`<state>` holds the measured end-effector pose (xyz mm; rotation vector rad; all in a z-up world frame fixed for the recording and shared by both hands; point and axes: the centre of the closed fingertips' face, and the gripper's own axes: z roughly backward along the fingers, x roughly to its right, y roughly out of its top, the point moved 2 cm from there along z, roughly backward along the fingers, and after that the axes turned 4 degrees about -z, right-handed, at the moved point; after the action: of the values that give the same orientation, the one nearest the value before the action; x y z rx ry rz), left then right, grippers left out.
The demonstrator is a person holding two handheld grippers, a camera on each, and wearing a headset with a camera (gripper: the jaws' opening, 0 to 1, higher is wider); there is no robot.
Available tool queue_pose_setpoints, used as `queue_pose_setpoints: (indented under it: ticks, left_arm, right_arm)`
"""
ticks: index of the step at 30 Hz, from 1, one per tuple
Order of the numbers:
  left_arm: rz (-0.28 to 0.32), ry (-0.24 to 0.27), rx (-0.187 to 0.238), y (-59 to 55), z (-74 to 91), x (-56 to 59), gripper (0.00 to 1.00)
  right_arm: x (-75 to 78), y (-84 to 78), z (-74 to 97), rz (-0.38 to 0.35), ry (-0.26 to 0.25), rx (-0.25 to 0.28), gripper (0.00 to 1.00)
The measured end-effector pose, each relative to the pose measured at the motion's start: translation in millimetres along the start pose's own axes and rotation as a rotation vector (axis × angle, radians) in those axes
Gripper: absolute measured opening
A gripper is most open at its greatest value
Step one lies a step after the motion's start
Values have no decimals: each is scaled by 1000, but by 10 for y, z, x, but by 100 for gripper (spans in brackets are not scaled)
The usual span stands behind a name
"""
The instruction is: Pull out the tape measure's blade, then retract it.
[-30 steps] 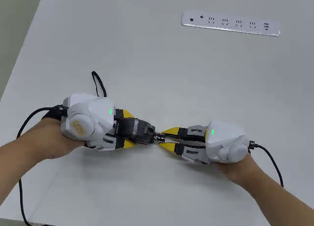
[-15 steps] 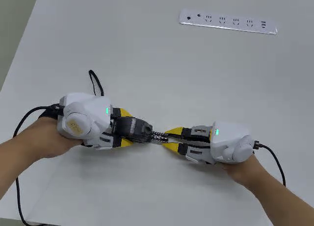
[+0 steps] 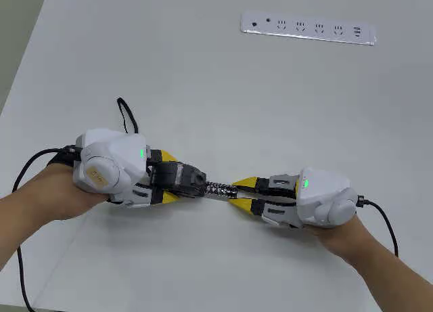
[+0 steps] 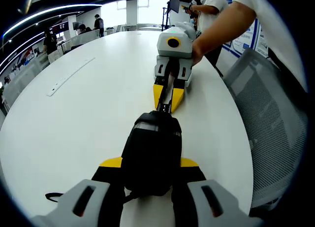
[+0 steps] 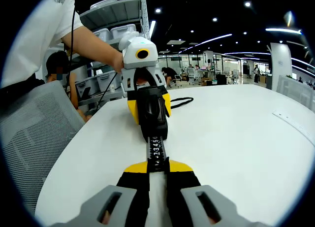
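Currently: tape measure point(image 3: 191, 180), black body, front-centre of head view, low at the white surface point(image 3: 203, 82); can't tell if resting on it or held just off. Body clamped betw. the yellow-tipped jaws of L gripper point(image 3: 172, 177), jaws closed on its two sides. Blade point(image 3: 218, 188) out a short way, spanning the small gap from body to R gripper point(image 3: 238, 193), whose jaws are pinched shut on the blade's free end; printed digits show on the blade in R gripper view. Grippers tip to tip, nearly in line, L hand point(image 3: 57, 190) and R hand point(image 3: 331, 234) wrapped round the white housings. Green light lit on each housing. Black cord loop point(image 3: 125, 112) lies on surface just behind L gripper. Black cables point(image 3: 27, 176) trail from both grippers toward near edge. White power strip point(image 3: 308, 29) flat at far side, well apart from the rest.
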<state>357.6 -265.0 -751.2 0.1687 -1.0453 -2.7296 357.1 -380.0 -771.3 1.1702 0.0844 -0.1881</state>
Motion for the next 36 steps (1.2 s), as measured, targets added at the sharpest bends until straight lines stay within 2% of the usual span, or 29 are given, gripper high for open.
queue_pose_setpoints:
  ticks: [36]
  left_arm:
    - [7,5,5,-5,1,11,33]
  right_arm:
    - [35,-160,420,-47,-30,15,9]
